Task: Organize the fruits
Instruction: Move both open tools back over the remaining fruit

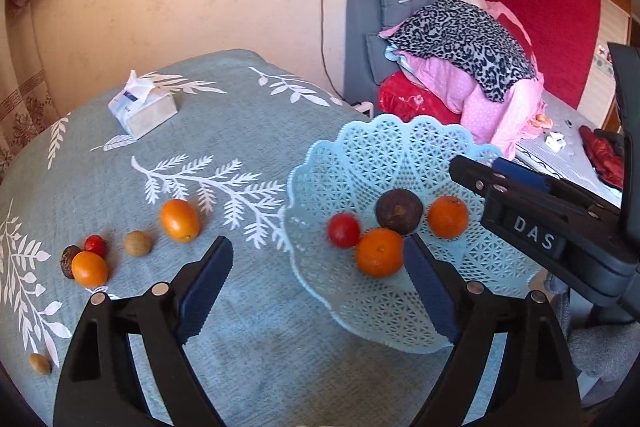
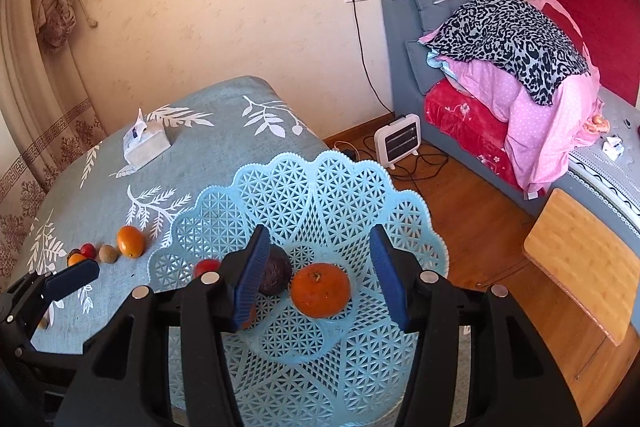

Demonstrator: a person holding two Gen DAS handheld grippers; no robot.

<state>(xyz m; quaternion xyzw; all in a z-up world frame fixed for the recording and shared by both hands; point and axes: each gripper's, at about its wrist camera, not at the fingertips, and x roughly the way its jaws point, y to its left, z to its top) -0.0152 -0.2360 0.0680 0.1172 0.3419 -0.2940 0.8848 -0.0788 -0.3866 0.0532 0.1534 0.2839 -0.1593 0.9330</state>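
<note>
A light blue lattice basket [image 1: 404, 155] [image 2: 320, 183] sits at the table's right edge. It holds two oranges [image 1: 379, 251] [image 1: 447, 217], a dark purple fruit [image 1: 399, 211] and a red fruit [image 1: 343, 230]. On the cloth to the left lie an oval orange [image 1: 179, 219], a brown fruit [image 1: 137, 243], a red fruit [image 1: 95, 245], an orange [image 1: 89, 269], a dark fruit [image 1: 70, 261] and a small brown fruit [image 1: 39, 363]. My left gripper [image 1: 318, 255] is open and empty at the basket's left rim. My right gripper [image 2: 320, 251] is open and empty above an orange [image 2: 320, 290] in the basket.
A tissue box [image 1: 142, 109] stands at the back of the teal leaf-print tablecloth [image 1: 248, 131]. A bed piled with bedding [image 2: 512, 67], a small heater [image 2: 398, 143] with cables on the wood floor, and a wooden stool [image 2: 584, 259] are to the right.
</note>
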